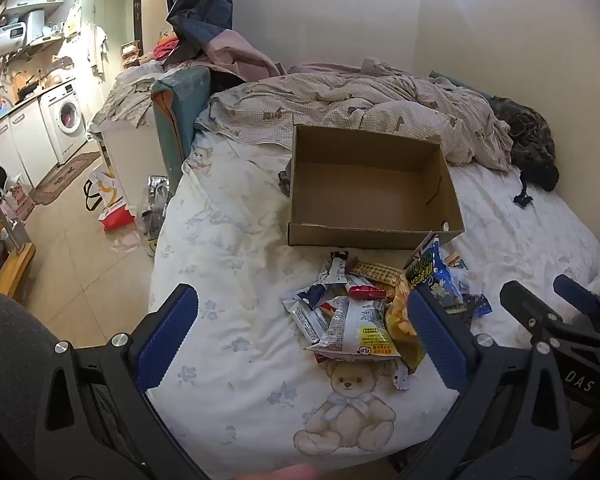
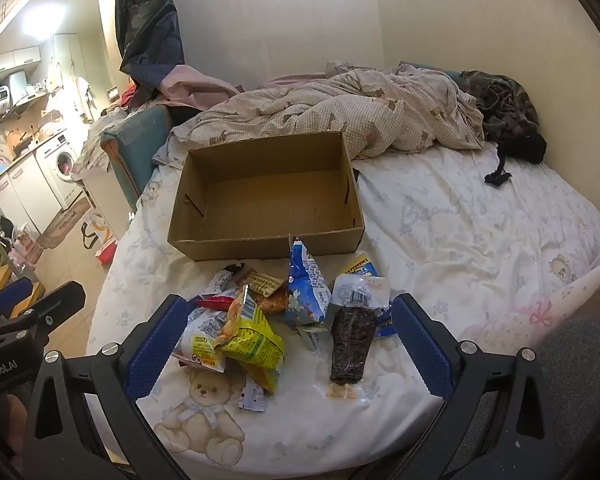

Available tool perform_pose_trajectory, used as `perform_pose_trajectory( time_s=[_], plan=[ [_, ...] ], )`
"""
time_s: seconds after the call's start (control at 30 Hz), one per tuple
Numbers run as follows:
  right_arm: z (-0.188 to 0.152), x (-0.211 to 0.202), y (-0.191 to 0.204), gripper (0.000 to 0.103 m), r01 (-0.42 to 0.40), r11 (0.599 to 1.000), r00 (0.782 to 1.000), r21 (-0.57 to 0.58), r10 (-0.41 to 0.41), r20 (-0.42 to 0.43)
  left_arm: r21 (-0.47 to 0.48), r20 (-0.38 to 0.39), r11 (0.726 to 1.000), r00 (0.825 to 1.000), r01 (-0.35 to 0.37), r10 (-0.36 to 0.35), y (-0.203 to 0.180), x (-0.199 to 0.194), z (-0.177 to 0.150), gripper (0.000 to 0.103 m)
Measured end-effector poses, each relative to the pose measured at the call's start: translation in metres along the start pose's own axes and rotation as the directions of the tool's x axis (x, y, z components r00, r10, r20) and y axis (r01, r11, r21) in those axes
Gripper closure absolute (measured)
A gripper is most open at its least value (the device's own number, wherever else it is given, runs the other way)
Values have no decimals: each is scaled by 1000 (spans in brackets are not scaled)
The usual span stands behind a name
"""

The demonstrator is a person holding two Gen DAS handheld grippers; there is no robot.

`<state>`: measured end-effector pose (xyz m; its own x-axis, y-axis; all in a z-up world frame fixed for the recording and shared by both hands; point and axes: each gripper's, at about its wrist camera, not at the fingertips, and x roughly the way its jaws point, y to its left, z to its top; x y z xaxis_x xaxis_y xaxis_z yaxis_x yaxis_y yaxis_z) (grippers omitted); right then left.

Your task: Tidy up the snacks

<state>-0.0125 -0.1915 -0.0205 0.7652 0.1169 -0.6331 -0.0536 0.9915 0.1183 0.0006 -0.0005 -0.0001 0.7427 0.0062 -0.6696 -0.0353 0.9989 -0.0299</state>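
Observation:
An empty brown cardboard box (image 1: 364, 236) (image 2: 260, 246) stands open on the bed, and a heap of snack packets (image 1: 352, 312) (image 2: 252, 328) lies just in front of it. The heap holds a blue bag (image 2: 306, 288) standing up, a yellow bag (image 2: 252, 340), a white packet (image 1: 356, 328) and a long dark packet (image 2: 352, 344). My left gripper (image 1: 300, 294) (image 2: 40, 292) hovers over the heap's left side, open and holding nothing. My right gripper (image 2: 290, 304) (image 1: 540, 288) hangs over the heap's right side, also open, with packets below its gap and none touched.
A crumpled checked quilt (image 1: 360, 100) (image 2: 340, 112) lies behind the box, with dark clothing (image 1: 528, 140) in the far right corner. The bed's left edge drops to a tiled floor with bags (image 1: 108, 200). A pink pillow (image 2: 560, 300) lies at the right.

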Motion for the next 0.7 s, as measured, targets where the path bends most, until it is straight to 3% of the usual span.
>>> perform_pose_trajectory(
  time_s=[0.27,0.7],
  plan=[
    [0,0,0,0,4,1000,1000,-1,-4,-1,5,-4,1000,1000,0,0,-11,6,4,0],
    [1,-1,-1,0,0,1000,1000,1,0,0,-15,19,1000,1000,7,-6,6,-3,-1,0]
  ],
)
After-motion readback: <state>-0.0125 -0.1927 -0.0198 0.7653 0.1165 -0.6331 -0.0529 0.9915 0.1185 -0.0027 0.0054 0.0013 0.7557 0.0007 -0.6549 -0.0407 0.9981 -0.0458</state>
